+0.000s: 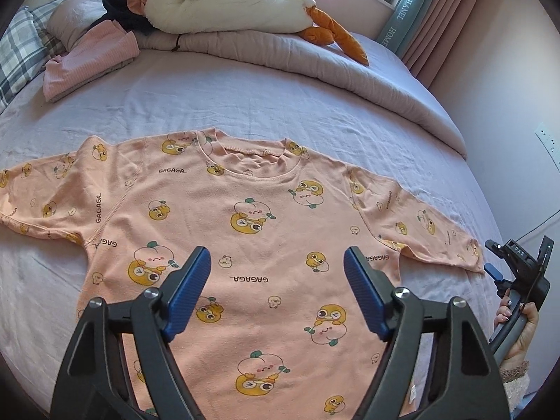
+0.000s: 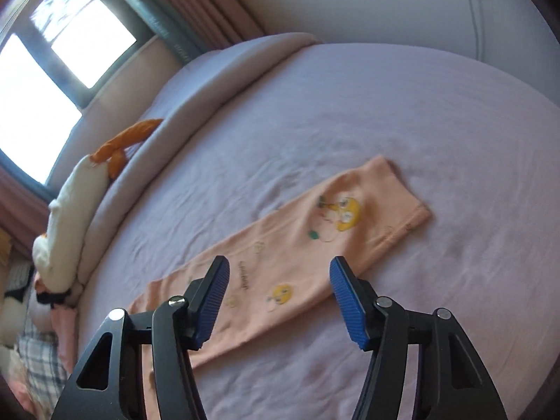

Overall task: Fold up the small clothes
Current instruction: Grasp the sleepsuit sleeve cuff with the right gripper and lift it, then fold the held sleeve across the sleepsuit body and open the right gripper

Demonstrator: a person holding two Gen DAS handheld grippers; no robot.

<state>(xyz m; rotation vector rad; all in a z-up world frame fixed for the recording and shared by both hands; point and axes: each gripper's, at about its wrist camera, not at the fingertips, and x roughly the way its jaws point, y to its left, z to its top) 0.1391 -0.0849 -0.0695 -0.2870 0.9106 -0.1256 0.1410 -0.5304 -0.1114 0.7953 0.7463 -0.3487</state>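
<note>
A small peach long-sleeved shirt [image 1: 252, 238] with yellow cartoon prints lies flat, face up, on the lilac bed sheet [image 1: 245, 105], both sleeves spread out. My left gripper [image 1: 276, 262] is open and empty, hovering above the shirt's chest. My right gripper [image 2: 280, 273] is open and empty, hovering above the shirt's right sleeve [image 2: 315, 238], whose cuff points away. The right gripper also shows in the left wrist view [image 1: 497, 262], just beyond that cuff, held by a hand.
A rolled duvet [image 1: 315, 56] runs along the far side with a white plush goose [image 1: 227, 0] on it. A folded pink garment [image 1: 91, 63] and plaid pillows [image 1: 17, 52] lie far left. A wall and curtain [image 1: 455, 17] bound the right.
</note>
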